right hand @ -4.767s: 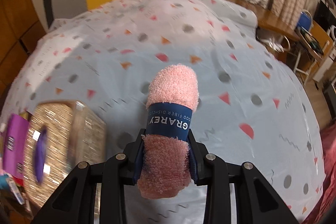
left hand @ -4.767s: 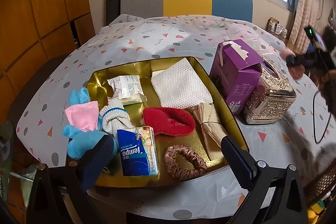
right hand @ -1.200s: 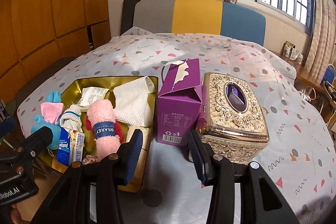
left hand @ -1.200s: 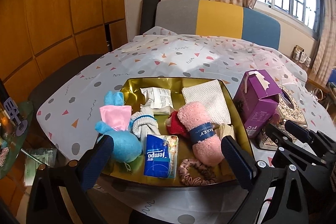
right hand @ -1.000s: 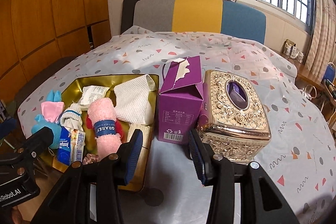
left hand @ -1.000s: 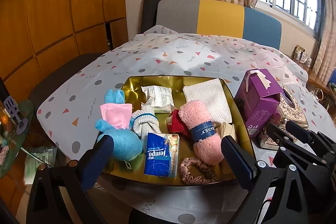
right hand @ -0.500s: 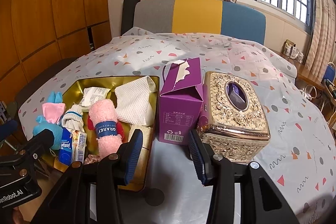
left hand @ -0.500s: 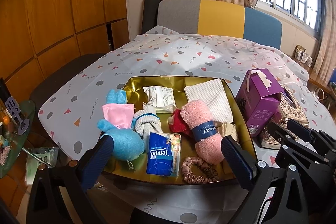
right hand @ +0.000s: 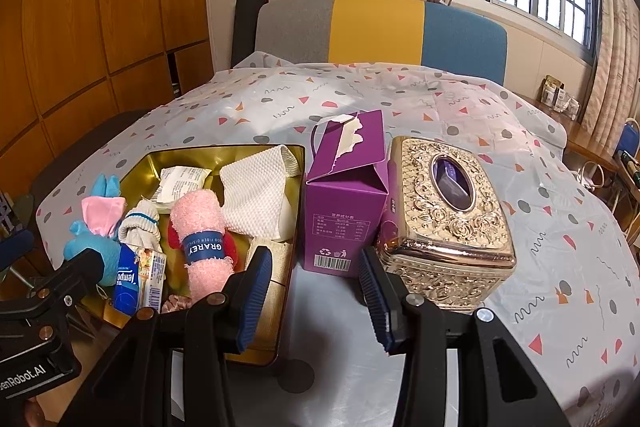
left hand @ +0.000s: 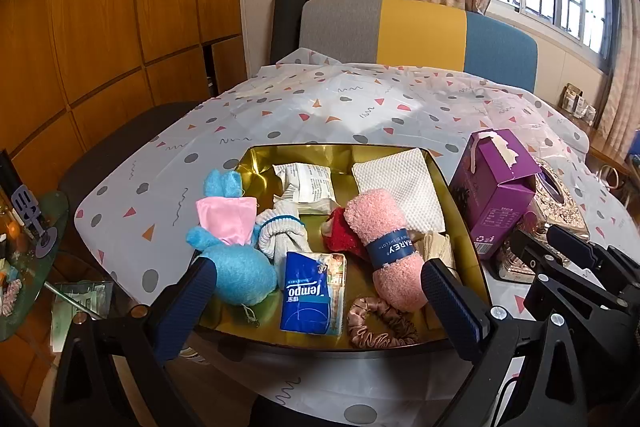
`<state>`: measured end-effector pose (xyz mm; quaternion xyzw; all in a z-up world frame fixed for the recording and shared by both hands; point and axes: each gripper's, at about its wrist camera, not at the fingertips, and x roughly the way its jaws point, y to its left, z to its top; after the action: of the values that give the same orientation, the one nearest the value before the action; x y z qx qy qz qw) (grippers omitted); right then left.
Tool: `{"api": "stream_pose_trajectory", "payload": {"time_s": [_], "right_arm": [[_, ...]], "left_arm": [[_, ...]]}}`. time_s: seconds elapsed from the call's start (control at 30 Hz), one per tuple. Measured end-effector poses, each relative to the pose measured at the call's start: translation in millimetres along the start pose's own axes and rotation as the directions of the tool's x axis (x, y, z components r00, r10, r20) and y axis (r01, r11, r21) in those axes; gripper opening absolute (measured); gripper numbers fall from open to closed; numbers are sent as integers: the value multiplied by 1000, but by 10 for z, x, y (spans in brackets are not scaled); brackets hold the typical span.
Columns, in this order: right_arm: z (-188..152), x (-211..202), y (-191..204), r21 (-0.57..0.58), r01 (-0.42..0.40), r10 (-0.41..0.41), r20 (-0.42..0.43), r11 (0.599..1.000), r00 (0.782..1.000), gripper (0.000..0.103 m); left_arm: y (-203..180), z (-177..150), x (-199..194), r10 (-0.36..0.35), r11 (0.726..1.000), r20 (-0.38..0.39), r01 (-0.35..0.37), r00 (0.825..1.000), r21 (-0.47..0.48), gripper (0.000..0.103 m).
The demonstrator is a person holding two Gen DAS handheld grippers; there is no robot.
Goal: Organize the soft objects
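Observation:
A gold tray (left hand: 340,153) on the table holds the soft things. A pink rolled towel (left hand: 384,247) with a blue band lies across a red cloth (left hand: 338,235). Around them are a blue plush toy (left hand: 236,267), a white sock (left hand: 280,231), a tissue pack (left hand: 312,293), a pink scrunchie (left hand: 380,323) and a white mesh cloth (left hand: 400,183). My left gripper (left hand: 318,269) hangs open over the tray's near edge, holding nothing. My right gripper (right hand: 314,259) is open and empty, just in front of the purple carton (right hand: 344,195), right of the tray (right hand: 292,151).
A gold ornate tissue box (right hand: 444,211) stands right of the purple carton. The patterned tablecloth (right hand: 360,95) stretches back to a grey, yellow and blue chair back (right hand: 376,27). A small glass side table (left hand: 28,251) with clutter is low on the left.
The pink towel that my right gripper held several seconds ago now lies in the tray, and that gripper is open. Over the last second both grippers kept still.

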<state>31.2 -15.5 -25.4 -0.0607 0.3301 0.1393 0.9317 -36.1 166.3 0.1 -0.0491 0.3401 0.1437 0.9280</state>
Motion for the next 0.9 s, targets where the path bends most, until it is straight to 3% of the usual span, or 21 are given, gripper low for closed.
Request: {"api": "stream_pose_trajectory", "payload": {"time_s": [0.9], "right_arm": [[-10, 15, 5, -1, -10, 10, -7, 1000, 1000, 45]], "left_arm": [[32, -16, 4, 4, 1000, -6, -4, 1000, -1, 103]]}}
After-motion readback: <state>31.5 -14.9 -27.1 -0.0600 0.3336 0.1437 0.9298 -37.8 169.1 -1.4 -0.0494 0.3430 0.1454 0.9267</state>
